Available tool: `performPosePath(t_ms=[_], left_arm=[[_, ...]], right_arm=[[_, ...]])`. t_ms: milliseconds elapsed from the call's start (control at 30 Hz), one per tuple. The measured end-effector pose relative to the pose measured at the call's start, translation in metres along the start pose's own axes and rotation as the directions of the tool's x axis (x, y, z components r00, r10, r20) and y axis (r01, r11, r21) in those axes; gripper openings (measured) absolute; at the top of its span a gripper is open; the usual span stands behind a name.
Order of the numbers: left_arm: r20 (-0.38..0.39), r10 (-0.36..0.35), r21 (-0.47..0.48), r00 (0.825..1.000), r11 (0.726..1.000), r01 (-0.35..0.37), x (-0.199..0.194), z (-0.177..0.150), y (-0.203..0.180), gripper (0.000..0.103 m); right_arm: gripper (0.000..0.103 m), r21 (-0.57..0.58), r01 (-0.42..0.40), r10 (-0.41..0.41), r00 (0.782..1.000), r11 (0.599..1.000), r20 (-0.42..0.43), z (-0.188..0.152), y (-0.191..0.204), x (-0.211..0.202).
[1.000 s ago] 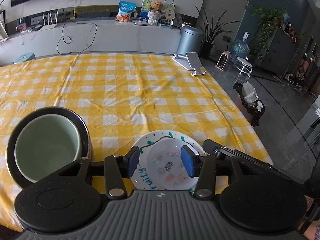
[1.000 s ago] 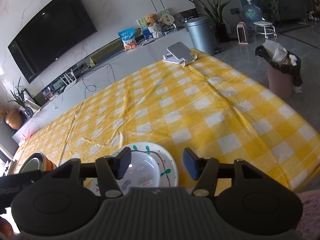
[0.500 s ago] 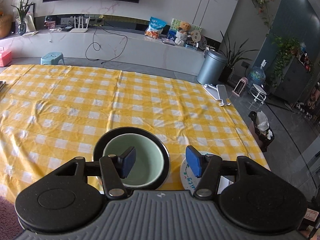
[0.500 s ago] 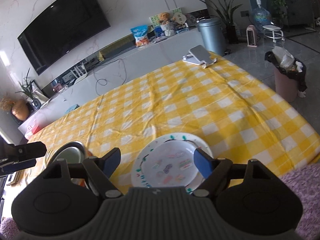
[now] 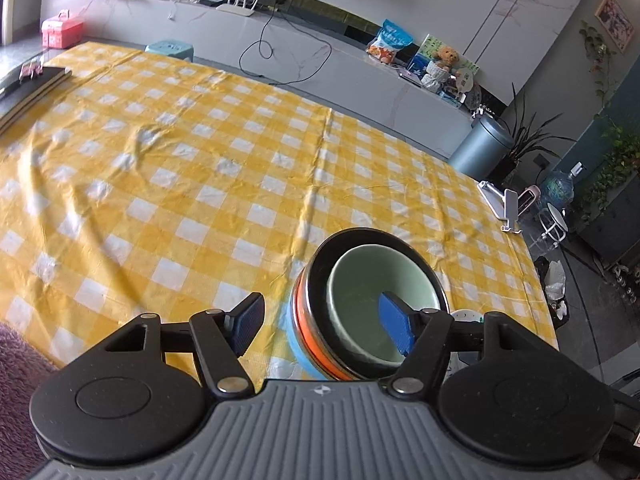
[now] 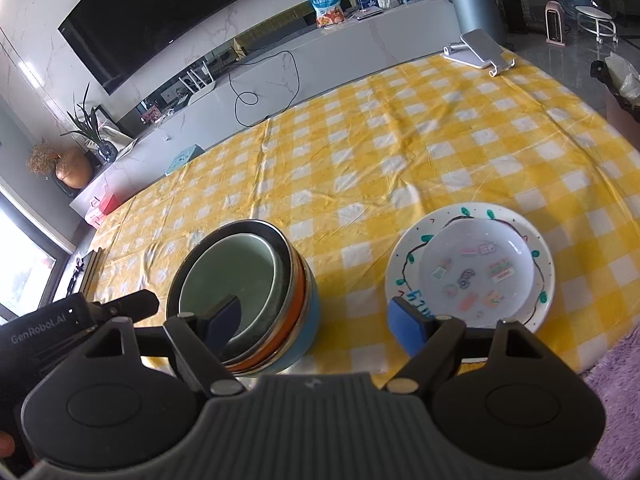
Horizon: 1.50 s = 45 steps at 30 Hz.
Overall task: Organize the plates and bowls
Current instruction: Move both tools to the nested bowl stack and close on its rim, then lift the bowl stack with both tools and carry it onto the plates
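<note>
A stack of nested bowls [image 6: 256, 292], pale green inside a dark-rimmed one with orange and blue bands, stands near the table's front edge; it also shows in the left wrist view [image 5: 372, 304]. A white clear plate on a painted white plate [image 6: 476, 268] lies to its right; only a sliver of the plates [image 5: 466, 314] shows in the left wrist view. My left gripper [image 5: 324, 330] is open and empty, its right finger over the bowl. My right gripper [image 6: 320, 326] is open and empty, above the gap between bowls and plates. The left gripper's body [image 6: 60, 328] shows at left.
The table has a yellow checked cloth [image 6: 400, 152]. A phone stand [image 6: 478, 50] sits at its far right corner, dark books [image 5: 28, 88] at the far left. A purple rug [image 6: 616, 376] lies below the front edge. A bin [image 6: 474, 4] and cabinet stand beyond.
Both grippers have swung left and pulled back. The bowls now sit under the left gripper's right finger, and the right view now holds both bowls and plates.
</note>
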<state>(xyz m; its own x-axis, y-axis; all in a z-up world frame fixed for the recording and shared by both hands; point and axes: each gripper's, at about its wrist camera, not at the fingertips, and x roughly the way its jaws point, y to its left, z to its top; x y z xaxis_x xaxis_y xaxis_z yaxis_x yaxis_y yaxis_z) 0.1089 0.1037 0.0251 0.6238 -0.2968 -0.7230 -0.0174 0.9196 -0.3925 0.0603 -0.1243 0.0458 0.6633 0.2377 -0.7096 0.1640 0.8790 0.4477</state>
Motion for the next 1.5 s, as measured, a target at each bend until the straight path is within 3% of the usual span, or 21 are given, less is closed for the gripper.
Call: performPosePath(t_ms=[133,600,900,1167,1500], left_arm=[[-0.014,-0.043,-0.086,0.999,0.995,0.042,0.011,-0.002,0.015,0.077],[-0.082,-0.092,-0.178,0.992,0.981,0.076,0.047,-0.004,0.027,0.075],[-0.116,-0.071,-0.176,0.991,0.983,0.050,0.059,-0.003,0.024,0.069],[-0.151,-0.063,-0.172,0.987,0.984,0.037,0.068,-0.002,0.021,0.055],[-0.159,-0.019,-0.117,0.987,0.993,0.000,0.068,-0.001,0.012,0.049]], right_arm=[[0.079,0.038,-0.004,0.005,1.000,0.999,-0.027,0.001,0.003,0.014],[0.073,0.123,-0.026,0.038,0.995,0.992,-0.096,0.006,0.003,0.053],[0.064,0.159,-0.044,0.065,0.989,0.986,-0.134,0.008,-0.001,0.068],[0.054,0.176,-0.051,0.079,0.984,0.983,-0.159,0.009,-0.002,0.078],[0.045,0.217,-0.053,0.091,0.982,0.975,-0.166,0.007,-0.007,0.080]])
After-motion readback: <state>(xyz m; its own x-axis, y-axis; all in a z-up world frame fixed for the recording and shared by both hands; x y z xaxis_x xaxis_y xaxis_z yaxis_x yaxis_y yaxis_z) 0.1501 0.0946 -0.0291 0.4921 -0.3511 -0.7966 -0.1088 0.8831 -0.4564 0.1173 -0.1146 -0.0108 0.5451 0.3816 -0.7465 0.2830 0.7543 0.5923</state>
